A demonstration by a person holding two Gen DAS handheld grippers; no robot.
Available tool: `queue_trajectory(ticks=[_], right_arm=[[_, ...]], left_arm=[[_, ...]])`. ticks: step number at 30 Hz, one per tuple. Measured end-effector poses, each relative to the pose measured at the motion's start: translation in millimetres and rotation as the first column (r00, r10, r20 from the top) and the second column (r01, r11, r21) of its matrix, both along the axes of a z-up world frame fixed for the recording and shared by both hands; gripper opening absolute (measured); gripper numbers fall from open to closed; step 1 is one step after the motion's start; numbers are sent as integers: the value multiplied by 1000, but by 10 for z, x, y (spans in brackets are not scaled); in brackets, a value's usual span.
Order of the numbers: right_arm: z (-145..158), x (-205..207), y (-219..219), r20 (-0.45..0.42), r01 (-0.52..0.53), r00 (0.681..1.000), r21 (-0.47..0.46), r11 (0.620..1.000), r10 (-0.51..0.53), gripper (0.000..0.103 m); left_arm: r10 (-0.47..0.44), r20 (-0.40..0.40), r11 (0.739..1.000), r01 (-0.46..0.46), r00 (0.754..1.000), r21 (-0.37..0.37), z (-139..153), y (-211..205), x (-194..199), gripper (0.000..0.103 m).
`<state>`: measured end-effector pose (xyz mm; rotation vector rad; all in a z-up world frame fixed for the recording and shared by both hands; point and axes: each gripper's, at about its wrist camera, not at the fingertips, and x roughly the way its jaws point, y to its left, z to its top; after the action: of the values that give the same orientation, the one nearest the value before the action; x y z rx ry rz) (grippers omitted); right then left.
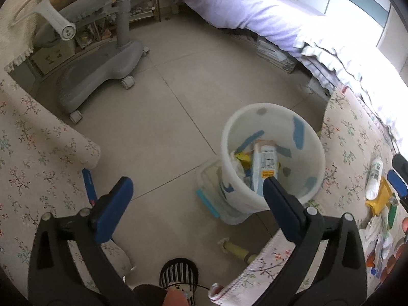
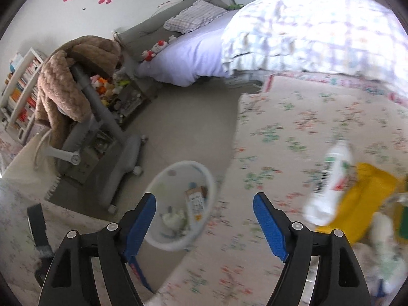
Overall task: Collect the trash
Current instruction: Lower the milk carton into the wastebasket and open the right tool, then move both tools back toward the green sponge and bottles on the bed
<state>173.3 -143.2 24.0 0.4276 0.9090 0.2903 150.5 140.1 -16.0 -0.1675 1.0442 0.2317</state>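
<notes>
The left gripper (image 1: 197, 188) hangs released and empty over the round white plastic bin (image 1: 274, 158) on the floor, which already holds a carton and wrappers. Right of it, the right gripper (image 2: 204, 210), fingers spread and empty, faces the floral-clothed table (image 2: 293, 127); judging by this, the next pickup is the white plastic bottle (image 2: 329, 181) lying against a yellow packet (image 2: 367, 199).

Both wrist views look down, sharing the bin (image 1: 272, 153).
</notes>
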Motion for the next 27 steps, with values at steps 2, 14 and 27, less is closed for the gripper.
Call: queue_trajectory(ticks=[2,14,27], right_arm=[[26,-101,-142,-8,13,1000,-47,999,-14,80],[81,-698,-989,-54,60,996,-207,977,-72,87],[-77,-1008,-1643,-131,120,980,-229,966,-152,87]], left_arm=[[-16,-5,1000,16,1000,-12,0,-71,1,102],[-173,-20,982,171,985,-80,50,-774,-56,102],[-316,-55,939,304,947,-162,-4,-1526,-45,102]])
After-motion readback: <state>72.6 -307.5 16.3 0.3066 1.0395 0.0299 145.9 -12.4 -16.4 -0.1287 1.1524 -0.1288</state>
